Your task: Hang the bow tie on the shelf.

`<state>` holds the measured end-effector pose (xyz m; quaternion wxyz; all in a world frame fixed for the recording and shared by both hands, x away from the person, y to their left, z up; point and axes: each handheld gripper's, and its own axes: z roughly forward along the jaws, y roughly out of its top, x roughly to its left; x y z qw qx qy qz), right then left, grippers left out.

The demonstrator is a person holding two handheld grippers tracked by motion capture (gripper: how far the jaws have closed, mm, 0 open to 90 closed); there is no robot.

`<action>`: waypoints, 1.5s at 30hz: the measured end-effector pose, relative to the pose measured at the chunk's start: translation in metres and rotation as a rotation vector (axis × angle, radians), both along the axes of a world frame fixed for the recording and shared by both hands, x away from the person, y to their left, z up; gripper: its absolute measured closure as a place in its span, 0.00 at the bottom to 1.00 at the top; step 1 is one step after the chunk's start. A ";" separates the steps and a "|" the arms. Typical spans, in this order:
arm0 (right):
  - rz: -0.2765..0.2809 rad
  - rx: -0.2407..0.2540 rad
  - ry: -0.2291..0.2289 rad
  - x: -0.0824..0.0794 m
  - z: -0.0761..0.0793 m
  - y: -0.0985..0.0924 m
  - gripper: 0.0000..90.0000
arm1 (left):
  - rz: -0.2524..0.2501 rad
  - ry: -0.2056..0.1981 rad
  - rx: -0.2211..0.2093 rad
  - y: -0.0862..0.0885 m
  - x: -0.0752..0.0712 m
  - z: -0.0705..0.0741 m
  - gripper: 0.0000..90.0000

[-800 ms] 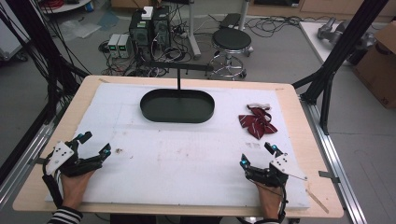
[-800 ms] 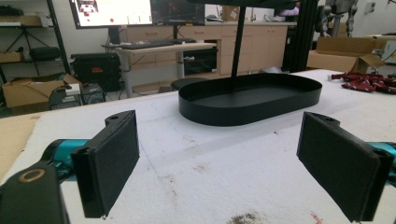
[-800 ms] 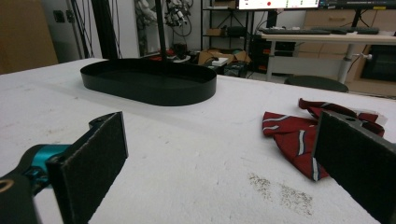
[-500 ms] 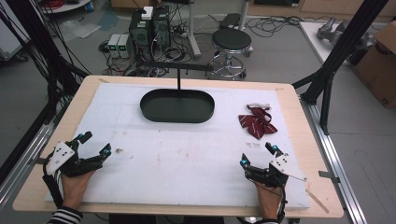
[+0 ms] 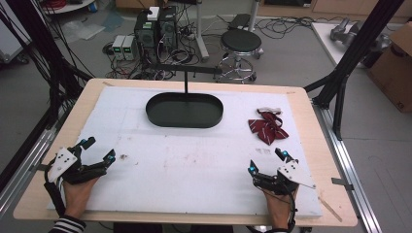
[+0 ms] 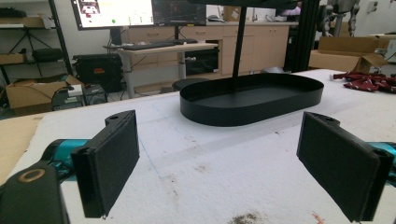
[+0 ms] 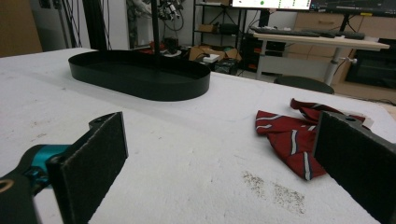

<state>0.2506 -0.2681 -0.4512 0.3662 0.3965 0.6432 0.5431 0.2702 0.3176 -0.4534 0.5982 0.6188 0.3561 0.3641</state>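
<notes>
A dark red striped bow tie (image 5: 267, 127) lies crumpled on the white mat at the right, also seen ahead of the right jaws (image 7: 292, 135) and far right in the left gripper view (image 6: 369, 81). A black oval tray (image 5: 184, 109) with an upright post stands at the middle back (image 6: 252, 98) (image 7: 140, 74). My left gripper (image 5: 99, 151) rests open near the front left corner, nothing between its pads. My right gripper (image 5: 267, 162) rests open near the front right, short of the bow tie, its pads (image 7: 93, 158) apart and bare.
The white mat (image 5: 194, 165) covers a wooden table (image 5: 311, 121); it carries small brown stains. Black frame posts stand at both sides. Behind the table are a stool (image 5: 240, 43), computer boxes and cables on the floor, and a cardboard box at the right.
</notes>
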 end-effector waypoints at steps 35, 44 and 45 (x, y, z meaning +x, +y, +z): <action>0.118 -0.112 0.168 0.055 0.085 -0.035 0.05 | 0.013 0.001 0.004 -0.001 0.000 0.000 0.15; 0.133 -0.165 0.272 0.094 0.111 -0.045 0.05 | 0.016 -0.006 0.011 -0.001 -0.001 0.000 0.15; 0.137 -0.165 0.281 0.099 0.112 -0.046 0.05 | 0.016 -0.007 0.009 -0.002 -0.001 0.000 0.15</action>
